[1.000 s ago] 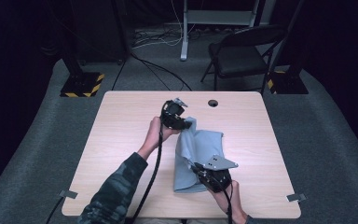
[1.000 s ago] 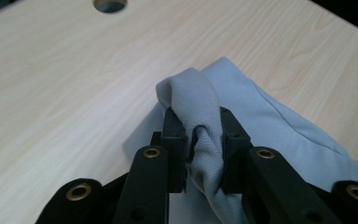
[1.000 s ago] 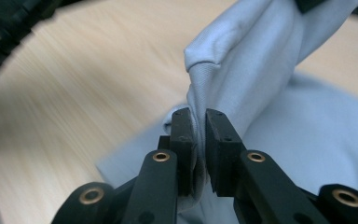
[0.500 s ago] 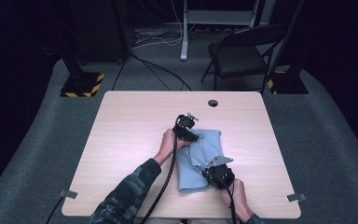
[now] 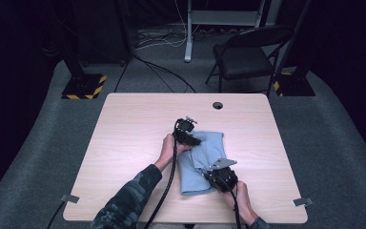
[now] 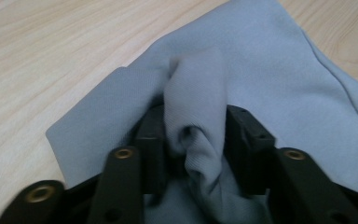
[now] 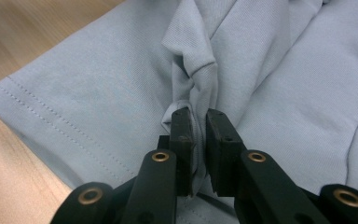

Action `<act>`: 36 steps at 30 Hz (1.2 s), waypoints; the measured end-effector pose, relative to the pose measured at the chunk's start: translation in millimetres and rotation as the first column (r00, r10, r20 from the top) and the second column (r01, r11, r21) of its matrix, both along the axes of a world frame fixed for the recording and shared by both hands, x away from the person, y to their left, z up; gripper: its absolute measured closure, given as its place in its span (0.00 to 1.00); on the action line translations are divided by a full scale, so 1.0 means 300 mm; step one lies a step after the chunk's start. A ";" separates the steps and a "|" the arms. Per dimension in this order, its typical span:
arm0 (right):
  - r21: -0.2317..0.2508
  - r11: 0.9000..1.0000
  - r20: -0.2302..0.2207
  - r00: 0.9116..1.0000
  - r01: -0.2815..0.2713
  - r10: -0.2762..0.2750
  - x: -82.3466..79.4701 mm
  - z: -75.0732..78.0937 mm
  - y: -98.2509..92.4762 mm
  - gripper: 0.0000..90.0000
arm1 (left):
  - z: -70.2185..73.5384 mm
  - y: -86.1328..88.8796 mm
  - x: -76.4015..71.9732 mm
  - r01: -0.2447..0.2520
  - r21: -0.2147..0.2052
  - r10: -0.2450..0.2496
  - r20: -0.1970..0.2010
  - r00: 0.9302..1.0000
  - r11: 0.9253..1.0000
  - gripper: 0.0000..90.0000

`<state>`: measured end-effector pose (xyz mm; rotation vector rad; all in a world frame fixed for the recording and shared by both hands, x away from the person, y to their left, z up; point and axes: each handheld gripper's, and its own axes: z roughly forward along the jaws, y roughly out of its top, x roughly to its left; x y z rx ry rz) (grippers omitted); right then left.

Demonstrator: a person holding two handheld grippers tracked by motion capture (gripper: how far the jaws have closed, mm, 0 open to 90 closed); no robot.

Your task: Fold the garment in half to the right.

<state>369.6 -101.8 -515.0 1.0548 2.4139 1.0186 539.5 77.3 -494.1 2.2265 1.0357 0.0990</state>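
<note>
Cloth [image 5: 205,160]: pale blue-grey, stitched hem, lying folded and rumpled on the table [image 5: 124,143], toward its near middle, between the two hands. Left gripper [image 6: 193,135]: at the cloth's far left edge; jaws part-way apart and just been opening, a raised fold of cloth standing between them, pads no longer pressing it. Right gripper [image 7: 198,140]: at the cloth's near edge; jaws nearly together, clamped on a thin bunched ridge of cloth; a chair [image 5: 248,57] stands beyond the table.
</note>
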 end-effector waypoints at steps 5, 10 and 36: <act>-0.004 1.000 0.009 1.000 -0.028 0.028 0.010 -0.001 0.014 0.91 | 0.046 0.081 -0.029 -0.042 -0.038 0.043 0.006 0.999 0.998 0.32; 0.000 0.999 0.010 0.999 -0.034 0.034 0.012 -0.002 0.021 0.91 | 0.095 0.193 -0.083 -0.094 -0.093 0.098 0.038 0.995 0.991 0.20; 0.163 0.981 -0.019 0.995 0.103 -0.102 -0.077 0.022 -0.114 0.84 | -0.063 0.168 -0.358 -0.016 0.173 -0.009 0.145 0.989 0.985 0.19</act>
